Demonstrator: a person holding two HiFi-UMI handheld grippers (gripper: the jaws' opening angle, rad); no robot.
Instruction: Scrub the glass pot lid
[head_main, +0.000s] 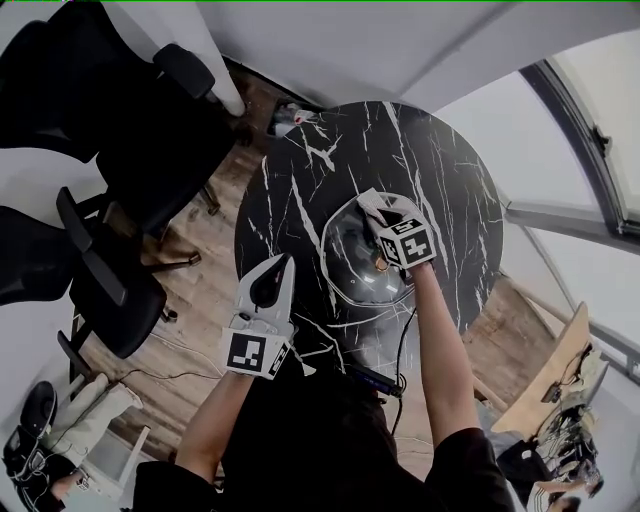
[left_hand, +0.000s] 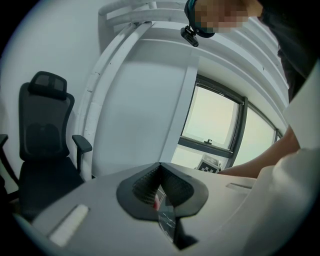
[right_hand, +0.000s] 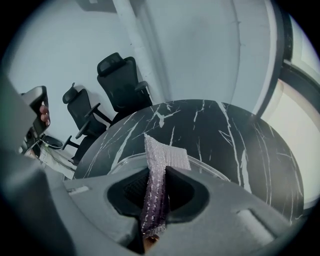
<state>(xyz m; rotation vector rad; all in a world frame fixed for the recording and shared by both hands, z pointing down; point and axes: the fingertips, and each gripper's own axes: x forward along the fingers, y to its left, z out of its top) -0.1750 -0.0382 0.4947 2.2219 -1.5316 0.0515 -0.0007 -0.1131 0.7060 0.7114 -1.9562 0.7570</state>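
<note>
**Op:** How far was I?

**Eng:** Glass pot lid (head_main: 355, 268) lay on the table (head_main: 445, 165), under your right gripper (head_main: 373, 203), which pinched the scrub pad (right_hand: 161, 159). Your left gripper (head_main: 282, 263) sat aside, jaws pressed together. I'd judge scrubbing underway, not finished.

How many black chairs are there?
2. One black office chair sits left of the black marble table, by its far edge; the other stands nearer, lower left. More may be hidden.

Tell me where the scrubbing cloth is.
The glittery grey-purple scrubbing cloth is pinched in the right gripper, over the round glass pot lid on the black marble table.
</note>
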